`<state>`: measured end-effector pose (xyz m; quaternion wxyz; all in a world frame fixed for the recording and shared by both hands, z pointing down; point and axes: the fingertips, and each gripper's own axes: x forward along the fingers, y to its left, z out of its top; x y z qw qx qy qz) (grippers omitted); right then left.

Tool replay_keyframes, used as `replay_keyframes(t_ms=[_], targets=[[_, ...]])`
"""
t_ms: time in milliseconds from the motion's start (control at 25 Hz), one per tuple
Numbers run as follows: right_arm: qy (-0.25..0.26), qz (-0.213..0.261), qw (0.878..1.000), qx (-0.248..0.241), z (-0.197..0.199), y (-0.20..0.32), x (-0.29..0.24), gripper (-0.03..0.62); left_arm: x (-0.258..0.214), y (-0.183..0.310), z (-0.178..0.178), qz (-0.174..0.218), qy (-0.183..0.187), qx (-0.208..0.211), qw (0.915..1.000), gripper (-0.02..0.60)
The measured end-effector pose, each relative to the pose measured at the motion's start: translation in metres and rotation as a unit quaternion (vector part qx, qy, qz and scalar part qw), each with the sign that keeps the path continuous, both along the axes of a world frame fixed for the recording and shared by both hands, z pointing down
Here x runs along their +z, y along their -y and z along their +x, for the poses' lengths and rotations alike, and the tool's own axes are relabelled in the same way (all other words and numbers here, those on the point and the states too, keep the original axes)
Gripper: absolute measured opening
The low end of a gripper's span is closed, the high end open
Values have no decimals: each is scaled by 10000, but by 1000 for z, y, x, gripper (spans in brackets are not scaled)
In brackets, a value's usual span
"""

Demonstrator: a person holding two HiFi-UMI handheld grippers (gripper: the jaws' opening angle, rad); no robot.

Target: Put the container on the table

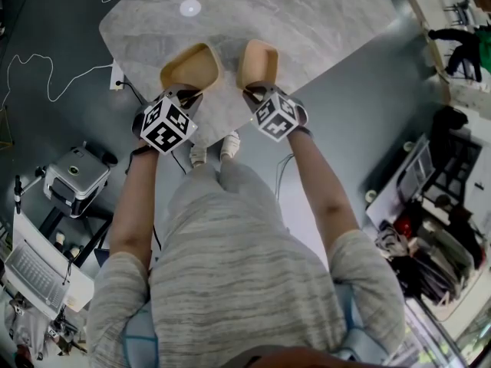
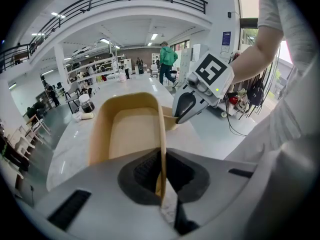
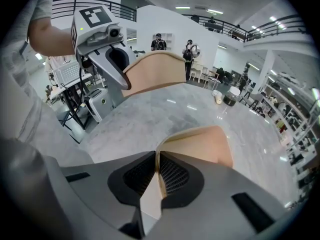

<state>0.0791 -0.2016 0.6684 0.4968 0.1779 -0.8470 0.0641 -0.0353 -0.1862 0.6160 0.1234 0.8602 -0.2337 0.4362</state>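
Note:
Two tan, open-topped containers are over the near edge of the grey marble table (image 1: 322,14). My left gripper (image 1: 182,96) is shut on the near wall of the left container (image 1: 192,66), whose thin wall runs between the jaws in the left gripper view (image 2: 161,176). The right gripper (image 1: 259,94) is shut on the rim of the right container (image 1: 257,60), which fills the lower middle of the right gripper view (image 3: 200,146). Each gripper view shows the other gripper (image 2: 186,109) (image 3: 116,66) beside it. Whether the containers rest on the tabletop I cannot tell.
A white round mark (image 1: 190,8) lies farther back on the table. A dark jug (image 2: 86,104) and a small cup stand at the table's far end. A white cable (image 1: 46,67) trails on the floor at left, above a cart (image 1: 73,176). Cluttered shelves (image 1: 437,228) are at right.

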Motion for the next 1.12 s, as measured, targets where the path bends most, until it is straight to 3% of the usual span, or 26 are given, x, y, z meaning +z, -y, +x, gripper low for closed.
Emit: replay_keyframes(t_ms=[720,1120], targets=[[-112,61,9999,-8,1,2,-4,40,0,-2,-3,-16,34,10,10000,3],[83,308,9993,195,0,8,-27,40,-1,-2,-3,15,84,52,9999,3]])
